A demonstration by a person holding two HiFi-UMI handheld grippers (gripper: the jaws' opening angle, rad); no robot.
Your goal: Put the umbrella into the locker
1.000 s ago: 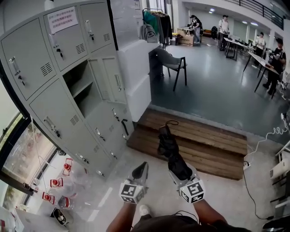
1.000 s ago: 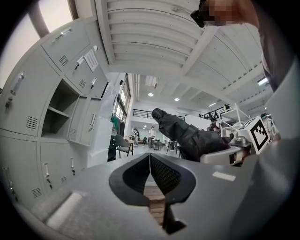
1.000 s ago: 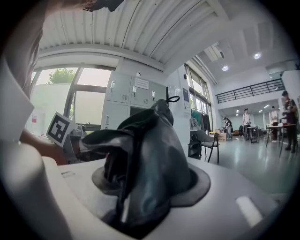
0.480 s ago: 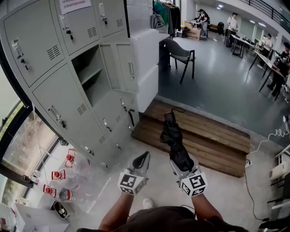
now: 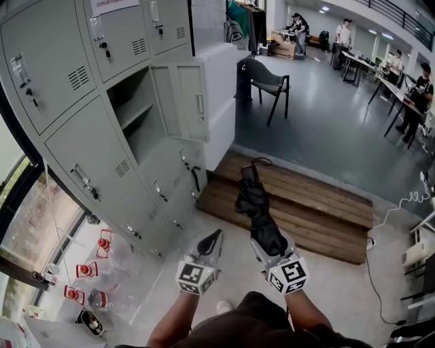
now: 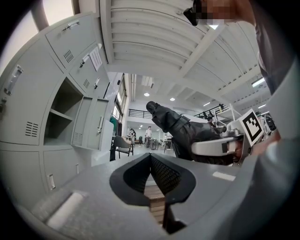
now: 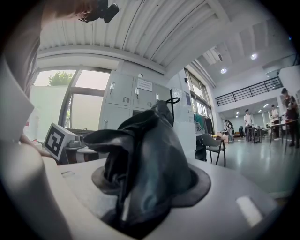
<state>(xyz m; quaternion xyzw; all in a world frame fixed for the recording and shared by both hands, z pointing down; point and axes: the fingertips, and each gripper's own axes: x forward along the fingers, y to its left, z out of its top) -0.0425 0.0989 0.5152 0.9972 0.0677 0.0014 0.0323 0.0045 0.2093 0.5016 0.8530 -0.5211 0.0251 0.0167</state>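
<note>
Grey lockers, wooden platform, glossy hall floor

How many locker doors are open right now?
1. The open door hangs beside its compartment in the middle of the lockers, up and left of the umbrella. All other doors in view are shut; lockers outside the frame may be hidden.

The paper notice taped to an upper door of the locker carries print too small to read; nothing else is legible.
</note>
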